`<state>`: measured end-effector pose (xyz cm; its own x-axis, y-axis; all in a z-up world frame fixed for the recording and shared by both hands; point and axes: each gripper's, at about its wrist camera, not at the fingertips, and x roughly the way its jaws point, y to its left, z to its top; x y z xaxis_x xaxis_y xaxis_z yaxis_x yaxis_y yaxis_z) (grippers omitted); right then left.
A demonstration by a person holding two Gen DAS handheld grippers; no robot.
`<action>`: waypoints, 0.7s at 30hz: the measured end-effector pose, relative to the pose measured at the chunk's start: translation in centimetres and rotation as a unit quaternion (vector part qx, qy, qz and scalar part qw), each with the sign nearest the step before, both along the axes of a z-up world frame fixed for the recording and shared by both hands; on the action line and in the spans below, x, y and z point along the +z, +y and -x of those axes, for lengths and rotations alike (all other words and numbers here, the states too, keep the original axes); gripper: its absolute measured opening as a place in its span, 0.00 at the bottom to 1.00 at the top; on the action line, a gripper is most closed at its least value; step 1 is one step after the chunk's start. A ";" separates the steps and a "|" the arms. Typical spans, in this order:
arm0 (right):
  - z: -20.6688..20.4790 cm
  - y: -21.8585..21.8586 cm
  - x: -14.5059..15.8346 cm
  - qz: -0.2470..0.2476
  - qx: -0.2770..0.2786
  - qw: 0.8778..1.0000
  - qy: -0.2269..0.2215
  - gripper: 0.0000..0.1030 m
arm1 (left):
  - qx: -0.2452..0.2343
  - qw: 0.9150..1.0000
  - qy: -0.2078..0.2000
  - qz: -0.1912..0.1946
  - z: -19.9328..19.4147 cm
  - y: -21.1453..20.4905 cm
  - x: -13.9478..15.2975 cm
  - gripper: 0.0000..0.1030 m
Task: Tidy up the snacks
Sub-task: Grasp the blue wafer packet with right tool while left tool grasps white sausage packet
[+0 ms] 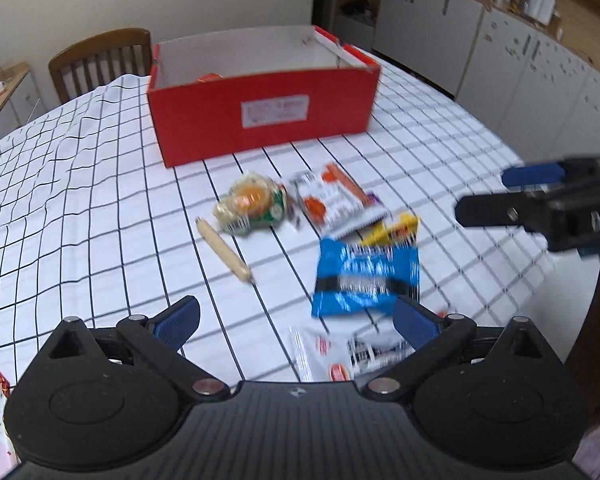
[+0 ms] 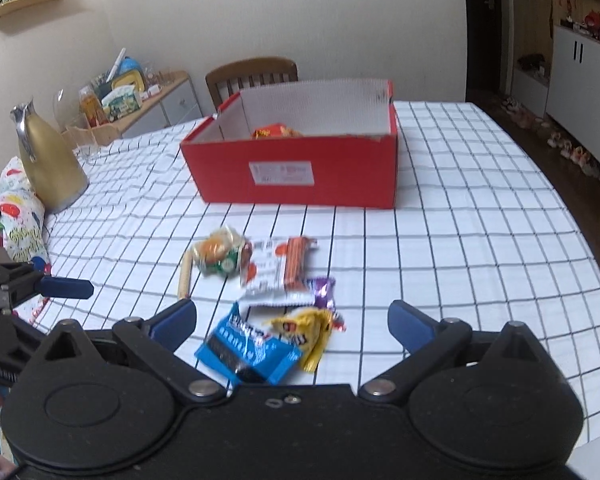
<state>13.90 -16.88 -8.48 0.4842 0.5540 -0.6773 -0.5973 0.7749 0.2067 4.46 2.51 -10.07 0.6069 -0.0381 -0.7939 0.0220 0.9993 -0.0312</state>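
Observation:
A red cardboard box [image 1: 260,120] [image 2: 300,172] stands open on the checked tablecloth with an orange snack pack [image 2: 276,132] inside. In front of it lie loose snacks: a clear burger-print pack [image 1: 252,204] [image 2: 218,256], a beige stick [image 1: 224,250] [image 2: 185,278], a white and orange packet [image 1: 336,200] [image 2: 272,272], a blue packet [image 1: 366,276] [image 2: 248,350], a yellow packet [image 1: 396,230] [image 2: 310,330] and a small purple one [image 2: 325,292]. My left gripper [image 1: 296,320] is open above the near snacks. My right gripper [image 2: 292,320] is open above the blue and yellow packets.
A white packet [image 1: 332,354] lies under my left gripper. A gold jug [image 2: 50,164] and a patterned bag [image 2: 18,216] stand at the table's left. A wooden chair [image 1: 100,60] [image 2: 252,76] is behind the box. White cabinets [image 1: 520,60] line the right wall.

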 end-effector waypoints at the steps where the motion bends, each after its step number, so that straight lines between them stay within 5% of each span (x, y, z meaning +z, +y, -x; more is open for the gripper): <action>1: 0.1 0.1 -0.2 0.003 0.003 1.000 0.001 0.99 | -0.009 1.000 0.001 -0.005 0.3 -0.4 -0.3 1.00; 12: 0.0 2.2 -3.3 0.038 0.024 0.998 0.044 0.94 | -0.115 0.993 -0.008 -0.028 1.5 -3.6 -1.5 1.00; 21: 0.1 5.8 -2.8 0.057 0.115 0.991 0.027 0.87 | -0.165 0.985 -0.008 -0.051 1.4 -5.3 -2.7 1.00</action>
